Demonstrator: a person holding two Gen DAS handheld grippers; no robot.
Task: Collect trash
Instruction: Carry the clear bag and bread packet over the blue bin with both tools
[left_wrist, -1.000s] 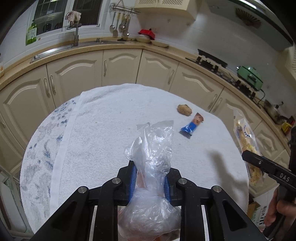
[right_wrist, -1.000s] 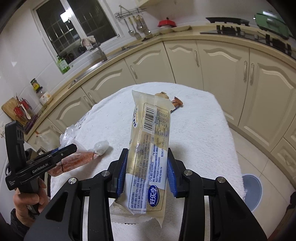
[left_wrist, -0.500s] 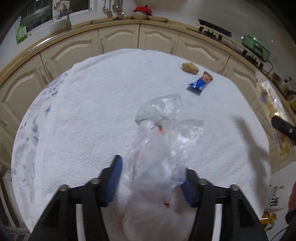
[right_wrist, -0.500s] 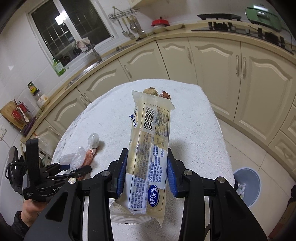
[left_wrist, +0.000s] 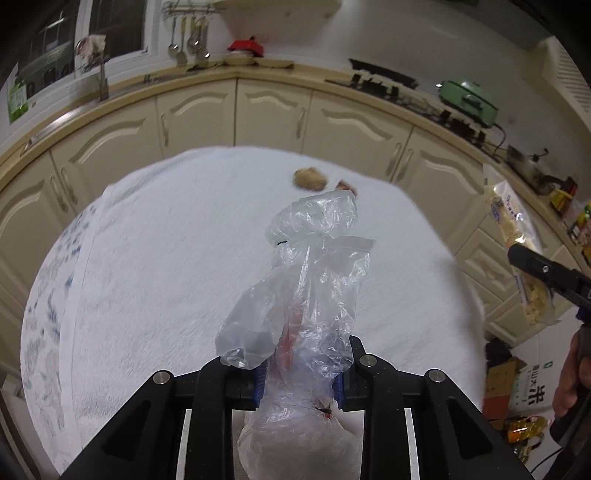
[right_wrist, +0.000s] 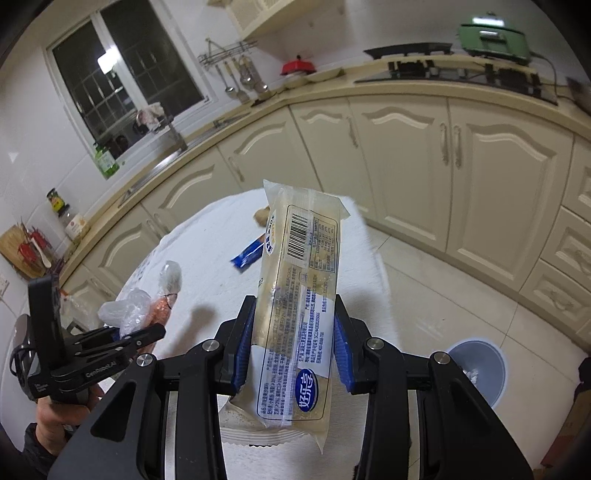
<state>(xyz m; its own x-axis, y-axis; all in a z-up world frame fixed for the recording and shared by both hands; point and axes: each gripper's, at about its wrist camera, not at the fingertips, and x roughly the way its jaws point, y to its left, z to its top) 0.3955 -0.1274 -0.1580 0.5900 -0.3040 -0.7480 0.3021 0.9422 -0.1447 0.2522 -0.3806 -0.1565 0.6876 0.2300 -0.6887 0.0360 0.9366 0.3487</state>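
My left gripper (left_wrist: 298, 376) is shut on a crumpled clear plastic bag (left_wrist: 310, 280) with reddish contents, held above the near edge of the white-clothed round table (left_wrist: 177, 258). It also shows in the right wrist view (right_wrist: 122, 341), with the bag (right_wrist: 147, 306). My right gripper (right_wrist: 293, 350) is shut on a long clear snack packet (right_wrist: 301, 295) with a barcode, held upright past the table's right side; the packet shows in the left wrist view (left_wrist: 517, 251). A brown lump (left_wrist: 310, 179) and a blue wrapper (right_wrist: 249, 254) lie on the table's far part.
Cream kitchen cabinets (left_wrist: 258, 110) curve around behind the table. A grey round bin (right_wrist: 476, 369) stands on the tiled floor at the right. Boxes and bottles (left_wrist: 517, 384) sit on the floor beside the table.
The left gripper went from shut to open wide over the bag, then closed on it again and lifted it. The right gripper kept its packet and drifted right and up.
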